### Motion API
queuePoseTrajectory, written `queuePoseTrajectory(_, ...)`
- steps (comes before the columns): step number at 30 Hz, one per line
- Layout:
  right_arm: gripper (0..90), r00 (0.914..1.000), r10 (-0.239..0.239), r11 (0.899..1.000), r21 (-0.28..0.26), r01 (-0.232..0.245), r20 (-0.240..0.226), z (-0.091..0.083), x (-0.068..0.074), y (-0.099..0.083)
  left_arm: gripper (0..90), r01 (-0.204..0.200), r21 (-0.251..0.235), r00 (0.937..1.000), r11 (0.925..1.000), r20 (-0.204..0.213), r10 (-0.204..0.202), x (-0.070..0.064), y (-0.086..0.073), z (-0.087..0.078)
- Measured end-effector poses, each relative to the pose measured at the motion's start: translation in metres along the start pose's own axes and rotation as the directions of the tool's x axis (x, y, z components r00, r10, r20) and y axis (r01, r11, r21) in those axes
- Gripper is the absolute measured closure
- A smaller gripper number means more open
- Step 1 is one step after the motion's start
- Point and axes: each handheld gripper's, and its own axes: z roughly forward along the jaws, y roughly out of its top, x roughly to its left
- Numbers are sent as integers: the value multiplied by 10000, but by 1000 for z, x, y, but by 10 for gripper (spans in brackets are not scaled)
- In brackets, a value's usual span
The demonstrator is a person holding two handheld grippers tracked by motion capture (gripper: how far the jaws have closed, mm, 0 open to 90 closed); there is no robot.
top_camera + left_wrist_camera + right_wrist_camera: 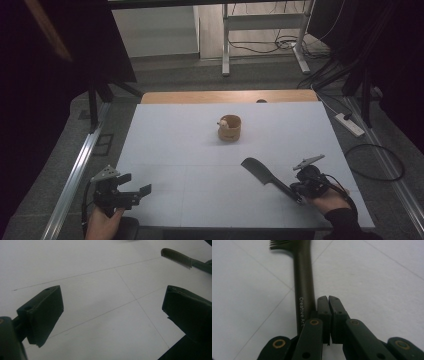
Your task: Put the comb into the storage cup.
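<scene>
The comb lies on the white desk at the near right, its toothed head pointing far-left and its handle running back toward the right gripper. In the right gripper view the fingers are pressed together with nothing between them, and the comb's handle lies just beside them on their left, so the comb looks to be beside the grip, not in it; whether it touches the fingers cannot be told. The left gripper hovers at the near left, well apart from the comb, its fingers spread wide and holding nothing. A small wooden cup with something pale in it stands farther off, near the middle of the desk. The step in hand appears to be taking hold of the comb by its handle. The next move probably calls for the right fingers to part, shift sideways over the handle and close on it squarely, since a thin, smooth handle could slip or pivot if pinched at its edge. White lettering on the handle reads "Creative Ar", with the rest hidden behind the gripper.
</scene>
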Motion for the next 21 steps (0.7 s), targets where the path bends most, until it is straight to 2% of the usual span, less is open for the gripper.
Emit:
queuePoseTrajectory(14,877,9998,46,9999,-98,-47,-180,-2,5,-2,43,2,11,10000,10000,1,-2,0,0,0)
queuePoseTrajectory(18,830,9997,194,9990,-410,-200,-141,-7,3,-2,43,4,14,10000,10000,-2,-4,0,0,0)
queuePoseTrajectory(21,774,9997,241,9980,-591,-237,52,-11,3,-1,44,1,22,10000,10000,-7,-1,0,0,0)
